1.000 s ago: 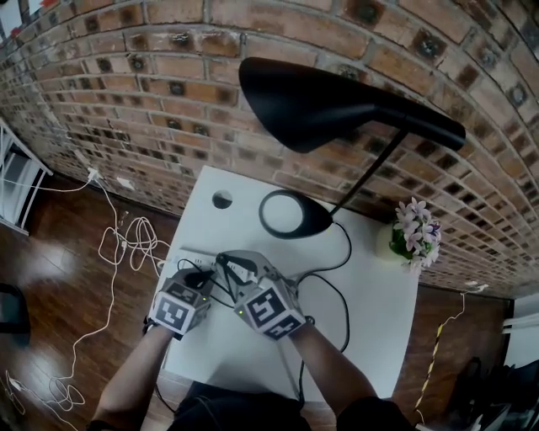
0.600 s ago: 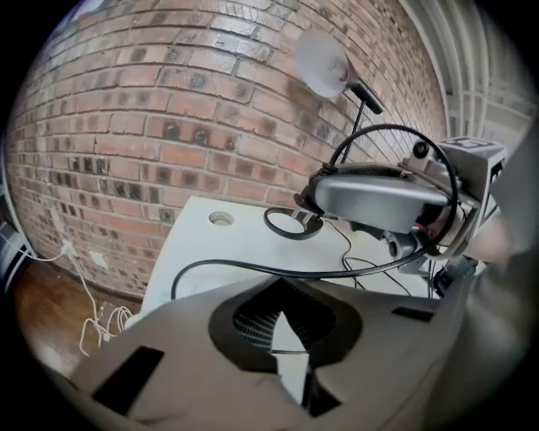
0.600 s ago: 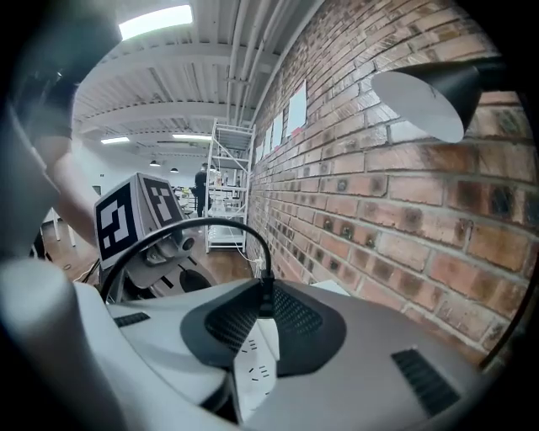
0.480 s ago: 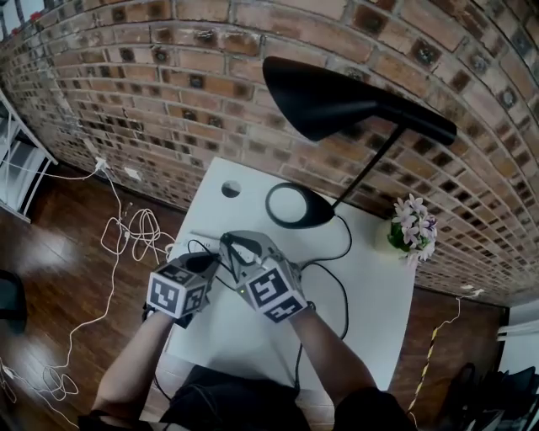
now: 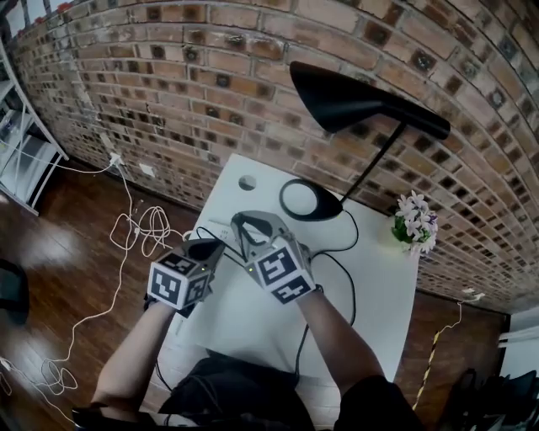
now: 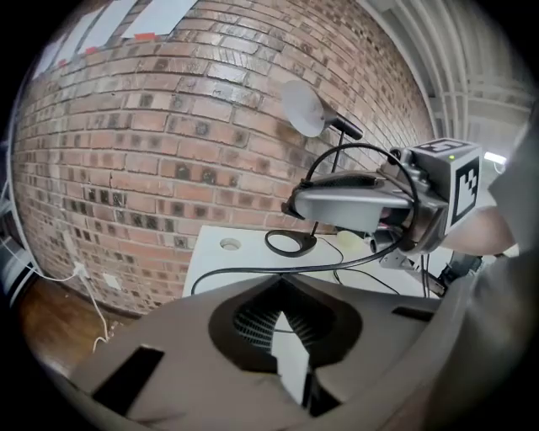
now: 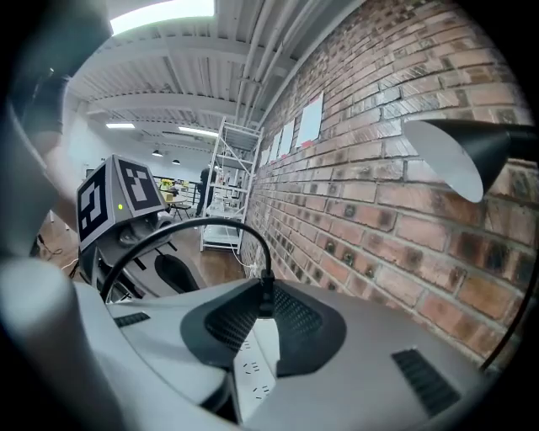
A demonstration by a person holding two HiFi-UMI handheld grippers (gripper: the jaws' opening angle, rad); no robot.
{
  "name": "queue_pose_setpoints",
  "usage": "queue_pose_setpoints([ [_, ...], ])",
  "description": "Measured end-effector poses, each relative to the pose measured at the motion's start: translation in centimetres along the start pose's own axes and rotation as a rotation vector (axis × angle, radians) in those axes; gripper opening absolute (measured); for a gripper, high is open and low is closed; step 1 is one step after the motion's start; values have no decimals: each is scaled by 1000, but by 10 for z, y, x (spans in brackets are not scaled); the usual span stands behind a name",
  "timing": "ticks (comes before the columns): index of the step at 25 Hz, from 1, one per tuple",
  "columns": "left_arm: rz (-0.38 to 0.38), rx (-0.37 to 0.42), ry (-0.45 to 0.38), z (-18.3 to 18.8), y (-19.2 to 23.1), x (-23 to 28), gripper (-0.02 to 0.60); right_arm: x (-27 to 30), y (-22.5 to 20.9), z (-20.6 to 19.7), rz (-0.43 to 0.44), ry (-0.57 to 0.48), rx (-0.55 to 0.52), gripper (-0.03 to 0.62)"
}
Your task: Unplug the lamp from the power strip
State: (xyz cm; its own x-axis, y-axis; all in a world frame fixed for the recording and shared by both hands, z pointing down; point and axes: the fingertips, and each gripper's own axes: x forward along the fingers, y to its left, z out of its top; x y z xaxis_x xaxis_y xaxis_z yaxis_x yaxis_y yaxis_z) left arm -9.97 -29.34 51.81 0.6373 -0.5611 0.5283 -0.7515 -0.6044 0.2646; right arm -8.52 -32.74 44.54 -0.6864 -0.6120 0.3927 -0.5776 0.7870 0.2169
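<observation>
Over the white table (image 5: 370, 286), my right tongs (image 5: 246, 221) pinch the black lamp plug (image 7: 264, 303). My left tongs (image 5: 210, 249) clamp the white power strip (image 7: 253, 370). The plug looks still seated, not yet pulled.

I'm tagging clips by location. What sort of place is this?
Probably an office or studio-type workroom: exposed brick wall, a small white table with a black desk lamp, and a metal shelving rack under ceiling strip lights.

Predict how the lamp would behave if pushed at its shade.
Likely tippy: the wide shade rides high on a slanted stem. Probably rigid, as the stem looks straight. The broad base may resist light nudges.
</observation>
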Motion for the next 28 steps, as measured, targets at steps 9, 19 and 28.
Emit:
queue_pose_setpoints([
  [9, 19, 42, -45, 1, 0, -41, -3, -10, 19, 24, -49, -10, -32, 55],
  [19, 41, 51, -121, 14, 3, -84, -2, -22, 31, 42, -84, -11, -64, 55],
  [28, 77, 25, -174, 24, 10, -87, -2, -28, 6, 46, -117, -22, -39, 55],
])
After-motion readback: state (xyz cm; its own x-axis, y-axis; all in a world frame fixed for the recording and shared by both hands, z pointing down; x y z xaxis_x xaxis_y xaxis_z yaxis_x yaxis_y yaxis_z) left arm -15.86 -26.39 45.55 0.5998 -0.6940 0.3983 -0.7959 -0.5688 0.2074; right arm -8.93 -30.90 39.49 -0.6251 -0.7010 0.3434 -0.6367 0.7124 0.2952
